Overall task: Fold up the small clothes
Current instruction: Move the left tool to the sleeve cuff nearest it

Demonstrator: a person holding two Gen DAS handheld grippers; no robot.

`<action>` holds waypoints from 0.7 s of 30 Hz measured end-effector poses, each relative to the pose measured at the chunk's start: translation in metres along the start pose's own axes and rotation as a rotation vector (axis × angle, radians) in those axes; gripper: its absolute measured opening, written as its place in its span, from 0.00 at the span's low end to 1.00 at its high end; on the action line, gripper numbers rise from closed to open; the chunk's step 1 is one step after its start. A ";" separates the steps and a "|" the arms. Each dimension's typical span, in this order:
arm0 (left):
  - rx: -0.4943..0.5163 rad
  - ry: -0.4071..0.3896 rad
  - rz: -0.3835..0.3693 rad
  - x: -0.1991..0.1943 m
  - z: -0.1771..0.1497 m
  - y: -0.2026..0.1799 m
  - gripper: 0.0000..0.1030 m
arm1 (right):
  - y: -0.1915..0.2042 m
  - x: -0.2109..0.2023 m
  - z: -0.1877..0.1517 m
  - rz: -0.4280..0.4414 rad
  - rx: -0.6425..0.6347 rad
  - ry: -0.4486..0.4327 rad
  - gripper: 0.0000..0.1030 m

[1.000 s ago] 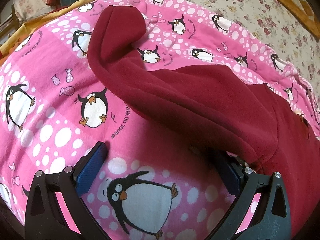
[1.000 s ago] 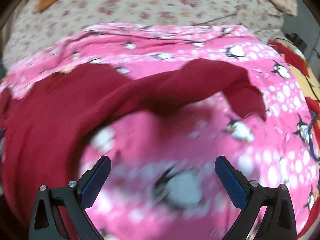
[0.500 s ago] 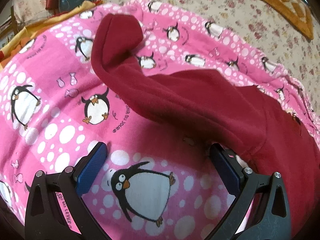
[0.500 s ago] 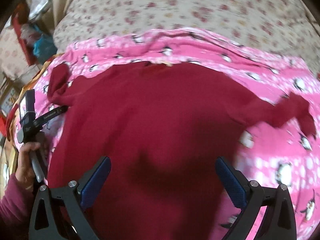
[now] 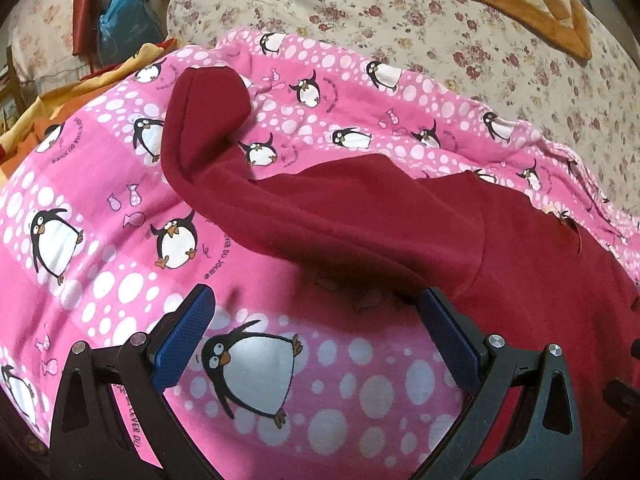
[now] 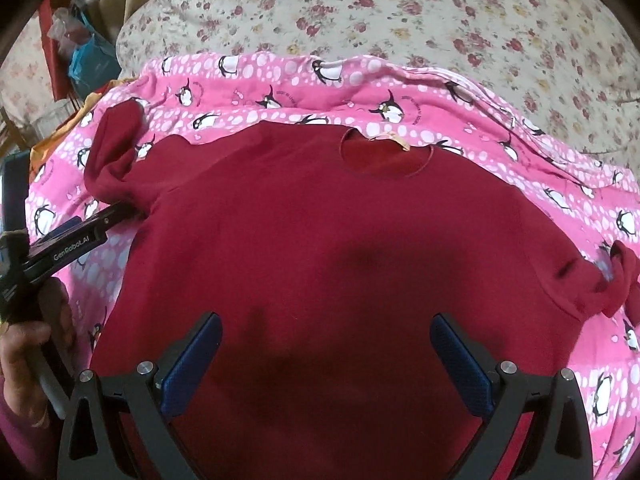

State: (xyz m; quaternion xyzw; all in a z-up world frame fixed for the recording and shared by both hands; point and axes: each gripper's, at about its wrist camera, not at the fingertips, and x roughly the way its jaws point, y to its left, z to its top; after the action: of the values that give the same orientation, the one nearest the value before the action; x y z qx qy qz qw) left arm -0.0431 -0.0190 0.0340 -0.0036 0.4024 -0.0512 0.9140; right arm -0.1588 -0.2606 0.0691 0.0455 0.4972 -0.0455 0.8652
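A dark red long-sleeved top lies spread flat, collar away from me, on a pink penguin-print blanket. Its left sleeve is bent, with the cuff turned up. The right sleeve is bunched at the right edge. My left gripper is open and empty, low over the blanket just below the left sleeve; it also shows in the right wrist view. My right gripper is open and empty over the top's lower body.
The blanket lies on a floral bedspread. An orange quilted cushion sits at the far right. Blue and red bags stand at the far left. A yellow-orange cloth lies at the blanket's left edge.
My right gripper has swung left from the right sleeve to above the top's body. My left gripper has drawn back slightly from the left sleeve. Both stay open.
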 end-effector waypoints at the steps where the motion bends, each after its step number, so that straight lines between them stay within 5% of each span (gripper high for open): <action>1: -0.002 0.002 0.001 0.001 0.000 0.000 0.99 | 0.002 0.002 0.001 -0.001 -0.004 0.003 1.00; 21: 0.012 0.005 0.030 0.006 -0.003 -0.001 0.99 | 0.003 0.014 0.004 -0.017 0.010 0.010 1.00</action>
State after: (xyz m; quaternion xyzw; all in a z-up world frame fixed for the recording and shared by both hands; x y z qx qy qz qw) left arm -0.0411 -0.0209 0.0280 0.0082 0.4046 -0.0401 0.9136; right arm -0.1477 -0.2583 0.0594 0.0459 0.5018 -0.0549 0.8620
